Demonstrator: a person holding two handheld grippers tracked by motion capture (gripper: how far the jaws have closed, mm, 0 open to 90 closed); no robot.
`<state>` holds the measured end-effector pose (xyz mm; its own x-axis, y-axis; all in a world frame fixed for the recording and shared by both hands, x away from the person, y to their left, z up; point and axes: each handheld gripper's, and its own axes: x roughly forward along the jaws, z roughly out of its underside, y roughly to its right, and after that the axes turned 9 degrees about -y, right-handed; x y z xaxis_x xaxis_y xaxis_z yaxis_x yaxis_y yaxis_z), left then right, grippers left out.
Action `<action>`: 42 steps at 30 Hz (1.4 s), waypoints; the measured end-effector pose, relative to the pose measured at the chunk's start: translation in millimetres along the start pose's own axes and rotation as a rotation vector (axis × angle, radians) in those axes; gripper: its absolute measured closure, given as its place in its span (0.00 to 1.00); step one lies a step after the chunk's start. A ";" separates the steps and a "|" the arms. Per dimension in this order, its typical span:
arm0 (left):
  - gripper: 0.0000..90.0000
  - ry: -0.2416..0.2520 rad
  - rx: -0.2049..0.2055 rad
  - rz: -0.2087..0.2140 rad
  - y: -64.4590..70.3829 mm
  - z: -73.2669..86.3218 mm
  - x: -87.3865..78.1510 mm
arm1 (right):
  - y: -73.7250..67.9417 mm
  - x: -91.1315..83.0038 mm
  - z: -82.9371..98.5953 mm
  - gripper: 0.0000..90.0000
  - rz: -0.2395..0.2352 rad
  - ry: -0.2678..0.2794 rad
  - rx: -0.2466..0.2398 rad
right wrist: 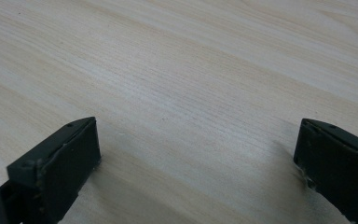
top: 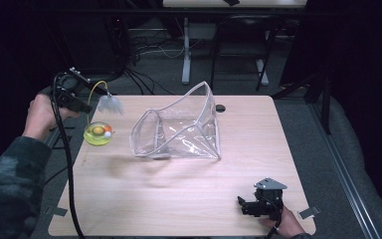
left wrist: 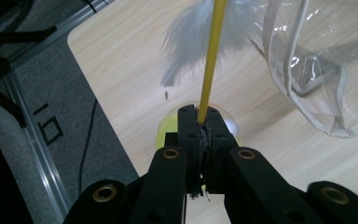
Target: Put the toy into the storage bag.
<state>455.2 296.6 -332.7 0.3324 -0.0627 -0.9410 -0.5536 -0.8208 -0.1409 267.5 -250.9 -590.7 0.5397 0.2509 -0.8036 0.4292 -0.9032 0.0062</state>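
A toy with a yellow-green ball base (top: 98, 134), a thin yellow stick (top: 90, 97) and a grey feather (top: 110, 104) stands at the table's left side. My left gripper (top: 88, 108) is shut on the stick just above the ball. In the left gripper view the jaws (left wrist: 200, 116) pinch the stick (left wrist: 212, 60), with the feather (left wrist: 186, 42) above and the ball (left wrist: 167, 129) behind. A clear plastic pouch (top: 179, 130) stands open mid-table, to the right of the toy. My right gripper (top: 241, 205) rests open near the front right edge, with only bare wood between its fingers (right wrist: 65, 158).
The wooden table (top: 179, 194) has a small black grommet (top: 221, 108) behind the pouch. Its left edge lies close beside the ball, with grey floor and a metal rail (left wrist: 32, 140) below. Another desk's legs (top: 186, 55) and cables stand beyond the far edge.
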 end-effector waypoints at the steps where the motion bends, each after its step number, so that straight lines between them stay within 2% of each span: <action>1: 0.98 0.000 0.000 -0.004 -0.5 -1.2 -0.5 | 0.0 0.0 0.0 0.00 0.000 0.000 0.000; 7: 0.98 0.001 -0.009 -0.017 -4.8 -6.1 -3.7 | 0.0 0.0 0.0 0.00 -0.001 0.000 0.000; 19: 0.98 0.016 -0.017 -0.009 -8.8 -17.7 -11.1 | -0.3 -0.2 -0.1 0.00 -0.002 -0.004 0.001; 29: 0.98 0.023 -0.019 -0.030 -10.5 -32.6 -21.5 | -0.3 -0.2 0.0 0.00 -0.003 -0.003 0.000; 42: 0.98 0.030 -0.009 -0.056 -6.1 -51.6 -36.0 | -0.3 -0.1 0.0 0.00 -0.006 -0.001 -0.003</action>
<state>486.0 274.6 -282.0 0.3857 -0.0333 -0.9220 -0.5263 -0.8287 -0.1902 267.3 -250.6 -590.6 0.5364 0.2555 -0.8044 0.4346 -0.9006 0.0037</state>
